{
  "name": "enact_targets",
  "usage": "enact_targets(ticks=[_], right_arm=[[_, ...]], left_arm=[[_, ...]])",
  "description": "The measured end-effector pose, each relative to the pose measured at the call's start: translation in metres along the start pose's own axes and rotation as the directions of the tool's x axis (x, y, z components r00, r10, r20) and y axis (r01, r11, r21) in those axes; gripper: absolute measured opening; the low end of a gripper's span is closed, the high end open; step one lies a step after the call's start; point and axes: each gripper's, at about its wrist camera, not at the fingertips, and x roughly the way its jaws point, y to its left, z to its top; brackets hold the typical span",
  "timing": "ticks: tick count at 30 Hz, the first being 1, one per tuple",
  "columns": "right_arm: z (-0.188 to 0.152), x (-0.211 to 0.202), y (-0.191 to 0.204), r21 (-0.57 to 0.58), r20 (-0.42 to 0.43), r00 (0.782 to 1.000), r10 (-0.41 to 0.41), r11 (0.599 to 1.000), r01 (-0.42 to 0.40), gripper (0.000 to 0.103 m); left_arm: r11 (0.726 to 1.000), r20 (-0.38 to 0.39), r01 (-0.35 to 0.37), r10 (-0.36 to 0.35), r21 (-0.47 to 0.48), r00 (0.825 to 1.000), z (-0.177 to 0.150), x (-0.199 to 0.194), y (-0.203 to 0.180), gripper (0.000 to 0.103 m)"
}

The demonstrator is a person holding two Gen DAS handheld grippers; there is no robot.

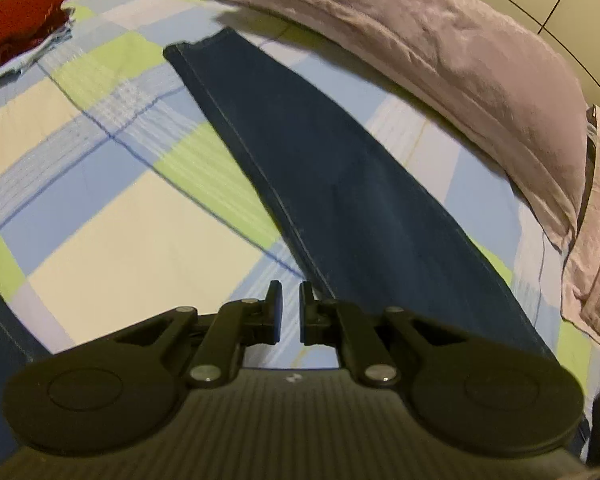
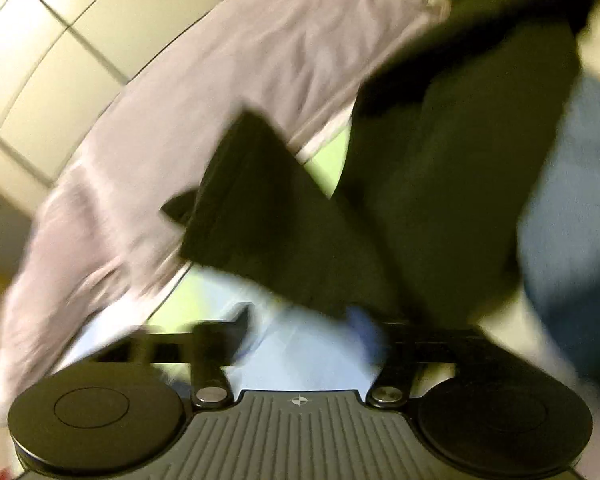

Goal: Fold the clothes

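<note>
The dark blue jeans [image 1: 340, 184] lie stretched out on the checked bedsheet [image 1: 100, 200], one long leg running from below the left gripper [image 1: 290, 312] away to a hemmed cuff near the far side of the bed. The cloth looks like denim: fairly heavy, limp but with some body, not slippery, and likely to hold a crease once laid over. The stitched side seam and the cuff look like the firmest places to pinch, since a doubled edge should give the pads something to bite.

The left gripper's jaws stand nearly together with only a narrow slot between them, and nothing is seen caught there; the leg passes just beside and under its right finger. The right gripper [image 2: 312, 332] stands wide open and empty (its view is badly smeared), with dark cloth [image 2: 440, 200] lying just beyond it.

A pale pink quilt [image 1: 440, 60] is bunched close along the leg's right edge, so room is tight there. To the left the sheet offers broad open space, with a red folded garment [image 1: 20, 24] well apart at the far corner.
</note>
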Motion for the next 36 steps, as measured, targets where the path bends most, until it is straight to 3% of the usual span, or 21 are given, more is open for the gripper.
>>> enact_targets(ticks=[2, 3, 4, 5, 9, 11, 15, 17, 19, 21, 23, 26, 27, 28, 30, 31, 33, 36], right_arm=[[-0.031, -0.012, 0.006, 0.013, -0.077, 0.994, 0.072, 0.997, -0.071, 0.073], [-0.046, -0.017, 0.010, 0.021, -0.116, 0.987, 0.108, 0.994, -0.106, 0.064], [-0.062, -0.018, 0.015, 0.019, -0.150, 0.977, 0.154, 0.988, -0.153, 0.045], [-0.072, -0.013, 0.021, 0.004, -0.182, 0.970, 0.162, 0.986, -0.164, 0.042], [-0.091, 0.014, 0.036, -0.023, -0.258, 0.957, 0.134, 0.989, -0.144, 0.042], [-0.093, 0.020, 0.034, 0.028, -0.289, 0.944, 0.159, 0.987, -0.158, 0.042], [-0.094, 0.024, 0.031, 0.051, -0.282, 0.947, 0.153, 0.988, -0.145, 0.042], [-0.095, 0.022, 0.022, 0.155, -0.244, 0.953, 0.181, 0.977, -0.146, 0.043], [-0.094, 0.028, 0.013, 0.232, -0.187, 0.968, 0.169, 0.965, -0.123, 0.061], [-0.091, 0.031, 0.005, 0.258, -0.129, 0.984, 0.122, 0.962, -0.086, 0.062], [-0.086, 0.037, -0.011, 0.340, -0.073, 0.987, 0.140, 0.934, -0.108, 0.062], [-0.084, 0.062, -0.041, 0.585, 0.019, 0.979, 0.202, 0.792, -0.175, 0.061], [-0.084, 0.071, -0.048, 0.644, 0.054, 0.974, 0.219, 0.738, -0.201, 0.046], [-0.075, 0.074, -0.045, 0.633, 0.069, 0.974, 0.216, 0.745, -0.210, 0.028], [-0.055, 0.080, -0.037, 0.599, 0.096, 0.973, 0.208, 0.769, -0.224, 0.019], [-0.036, 0.074, -0.027, 0.536, 0.141, 0.965, 0.220, 0.803, -0.261, 0.017], [0.007, 0.052, -0.013, 0.440, 0.248, 0.933, 0.260, 0.828, -0.347, 0.017], [0.077, 0.003, 0.006, 0.210, 0.476, 0.845, 0.243, 0.902, -0.377, 0.017]], left_arm=[[1.000, -0.015, 0.003, -0.003, -0.007, 1.000, -0.006, -0.002, 0.001, 0.004], [1.000, -0.022, 0.004, -0.004, -0.009, 1.000, -0.010, -0.003, 0.002, 0.004], [1.000, -0.028, 0.005, -0.005, -0.011, 1.000, -0.013, -0.004, 0.003, 0.004], [1.000, -0.033, 0.006, -0.006, -0.013, 0.999, -0.017, -0.005, 0.005, 0.005], [1.000, -0.051, 0.009, -0.010, -0.026, 0.999, -0.025, -0.009, 0.013, 0.005], [0.999, -0.060, 0.008, -0.010, -0.036, 0.998, -0.029, -0.010, 0.018, 0.005], [0.998, -0.078, 0.013, -0.018, -0.068, 0.997, -0.035, -0.012, 0.029, 0.005], [0.996, -0.083, 0.012, -0.019, -0.089, 0.996, -0.038, -0.012, 0.033, 0.005], [0.996, -0.085, 0.013, -0.021, -0.089, 0.996, -0.039, -0.013, 0.035, 0.005], [0.996, -0.087, 0.013, -0.020, -0.089, 0.996, -0.040, -0.014, 0.037, 0.006], [0.996, -0.087, 0.007, -0.015, -0.090, 0.996, -0.041, -0.013, 0.038, 0.007], [0.995, -0.098, -0.008, -0.001, -0.094, 0.995, -0.043, -0.008, 0.037, 0.008], [0.995, -0.103, -0.013, 0.003, -0.096, 0.995, -0.044, -0.007, 0.036, 0.008], [0.995, -0.107, -0.014, 0.004, -0.094, 0.994, -0.044, -0.006, 0.034, 0.008], [0.997, -0.108, -0.014, 0.005, -0.080, 0.994, -0.042, -0.006, 0.027, 0.008], [0.997, -0.104, -0.012, 0.004, -0.072, 0.995, -0.040, -0.007, 0.024, 0.008], [0.998, -0.092, -0.007, 0.001, -0.058, 0.996, -0.036, -0.009, 0.018, 0.008], [0.999, -0.077, -0.007, 0.004, -0.047, 0.997, -0.030, -0.009, 0.011, 0.008]])
